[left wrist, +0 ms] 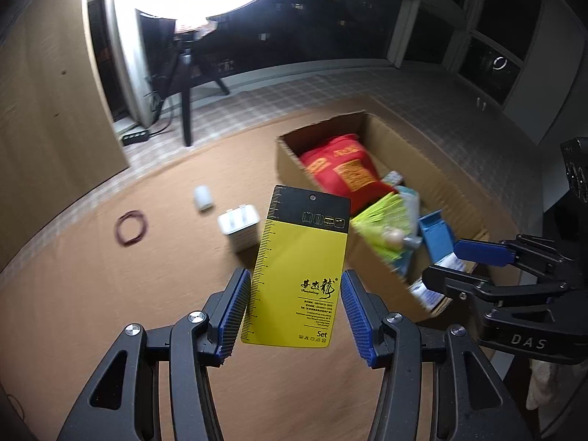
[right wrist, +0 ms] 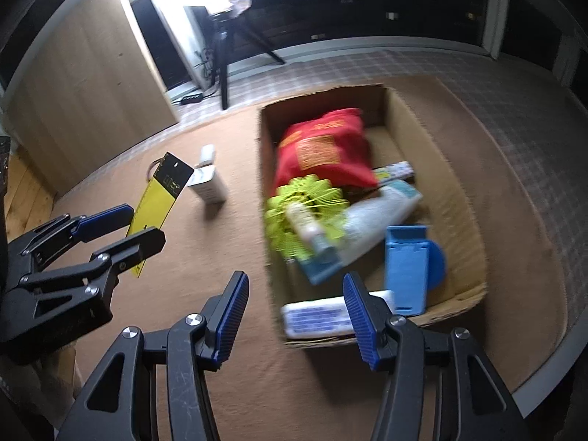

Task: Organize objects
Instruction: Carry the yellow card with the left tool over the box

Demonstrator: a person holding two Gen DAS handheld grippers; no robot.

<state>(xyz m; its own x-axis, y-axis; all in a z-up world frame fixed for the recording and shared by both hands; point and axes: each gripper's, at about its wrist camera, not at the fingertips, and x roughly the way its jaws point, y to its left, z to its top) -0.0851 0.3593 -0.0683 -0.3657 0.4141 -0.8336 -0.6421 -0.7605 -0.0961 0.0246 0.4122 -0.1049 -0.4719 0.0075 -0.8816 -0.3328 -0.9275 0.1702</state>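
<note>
Carrying the yellow hang tag [left wrist: 299, 268] clamped in your left gripper [left wrist: 294, 307], just left of the cardboard box [right wrist: 455, 183]; right gripper [right wrist: 296, 316] half-open, empty. Next: swing over box, release.

Home balcony room at night
Dark windows [left wrist: 323, 25], checked tile floor [left wrist: 294, 88], ring light [left wrist: 176, 3] on tripod, brown carpet [left wrist: 110, 275].

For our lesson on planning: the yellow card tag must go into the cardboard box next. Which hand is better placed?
Left. Its tongs already carry the yellow card tag above the table, near the cardboard box. The right tongs are empty, hovering at the box's near edge.
</note>
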